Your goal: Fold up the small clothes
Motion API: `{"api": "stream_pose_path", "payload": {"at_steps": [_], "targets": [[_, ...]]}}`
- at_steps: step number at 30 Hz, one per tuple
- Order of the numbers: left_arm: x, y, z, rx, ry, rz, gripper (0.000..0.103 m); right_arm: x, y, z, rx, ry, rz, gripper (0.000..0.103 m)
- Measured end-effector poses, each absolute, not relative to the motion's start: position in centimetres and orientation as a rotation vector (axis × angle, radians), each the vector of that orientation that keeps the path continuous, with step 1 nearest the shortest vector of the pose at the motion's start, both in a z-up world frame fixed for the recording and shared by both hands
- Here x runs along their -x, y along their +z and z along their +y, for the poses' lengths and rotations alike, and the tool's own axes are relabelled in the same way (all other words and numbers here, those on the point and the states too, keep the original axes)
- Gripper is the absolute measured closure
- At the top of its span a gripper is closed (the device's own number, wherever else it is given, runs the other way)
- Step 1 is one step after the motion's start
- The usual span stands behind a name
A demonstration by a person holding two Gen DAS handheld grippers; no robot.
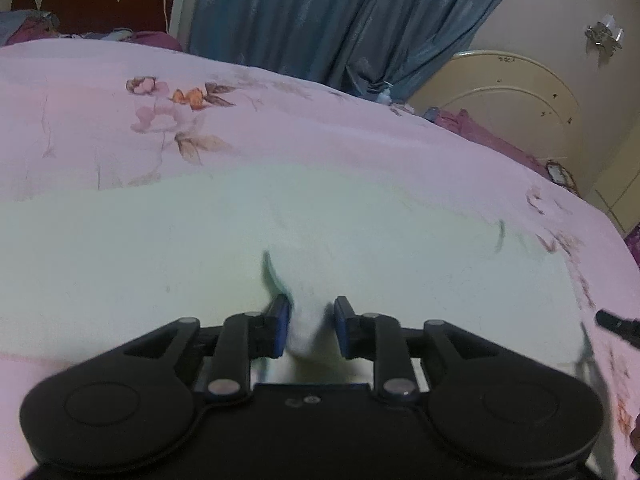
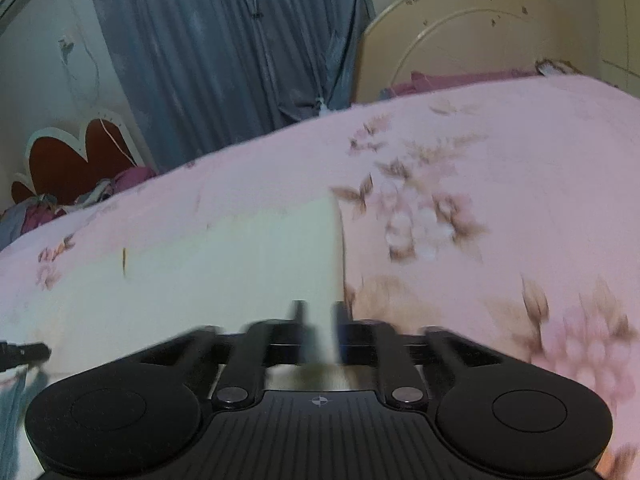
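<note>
Between the blue pads of the left gripper (image 1: 308,326) a bunched fold of the white garment (image 1: 240,248) is pinched. The right gripper (image 2: 319,326) (blurred) has its fingers closed on the garment's right edge. Spread flat beyond both, the cloth lies on the pink floral bedspread (image 1: 100,92). Farther back hang blue curtains (image 1: 320,12), beside a cream headboard (image 2: 460,32).

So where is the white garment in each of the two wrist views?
Left wrist view: the white garment fills the lower middle, a bunch of it between the left tool fingers.
Right wrist view: it lies lower left to centre, its edge running to the right tool.
Shared landmark: the blue curtain behind the bed.
</note>
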State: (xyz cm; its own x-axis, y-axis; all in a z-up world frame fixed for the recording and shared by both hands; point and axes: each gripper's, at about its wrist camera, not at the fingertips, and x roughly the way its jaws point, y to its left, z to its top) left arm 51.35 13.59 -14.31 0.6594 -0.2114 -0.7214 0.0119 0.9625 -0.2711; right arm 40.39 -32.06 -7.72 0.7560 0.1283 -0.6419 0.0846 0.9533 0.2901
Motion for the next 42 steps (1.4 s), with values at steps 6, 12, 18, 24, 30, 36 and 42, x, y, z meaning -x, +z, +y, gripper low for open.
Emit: {"api": "stream_pose_path", "payload": {"at_steps": [6, 12, 18, 24, 30, 36, 42], "targets": [[-53.4, -14.9, 13.8, 0.269, -0.145, 0.859, 0.089, -46.8, -8.4, -33.9, -0.364, 0.02, 0.721, 0.084], [-53.0, -15.3, 13.9, 0.28, -0.165, 0.838, 0.097, -50.4, -10.1, -35.2, -0.438, 0.084, 0.763, 0.073], [-51.8, -16.1, 14.2, 0.306, -0.106, 0.754, 0.099, -50.8, -11.6, -35.0, -0.342, 0.063, 0.784, 0.099], [-52.0, -15.8, 14.8, 0.331, -0.109, 0.768, 0.092, -50.8, -11.9, -34.9, -0.278, 0.034, 0.768, 0.095], [-50.7, -12.2, 11.7, 0.182, -0.114, 0.665, 0.068, -49.5, -9.6, -33.5, -0.19, 0.063, 0.696, 0.078], [-53.2, -15.2, 7.4, 0.055, -0.167, 0.782, 0.061, -51.0, -11.9, -32.4, -0.11, 0.047, 0.814, 0.093], [-51.2, -13.0, 5.8, 0.032, -0.191, 0.724, 0.06, -48.3, -10.3, -32.7, -0.117, 0.085, 0.808, 0.093]]}}
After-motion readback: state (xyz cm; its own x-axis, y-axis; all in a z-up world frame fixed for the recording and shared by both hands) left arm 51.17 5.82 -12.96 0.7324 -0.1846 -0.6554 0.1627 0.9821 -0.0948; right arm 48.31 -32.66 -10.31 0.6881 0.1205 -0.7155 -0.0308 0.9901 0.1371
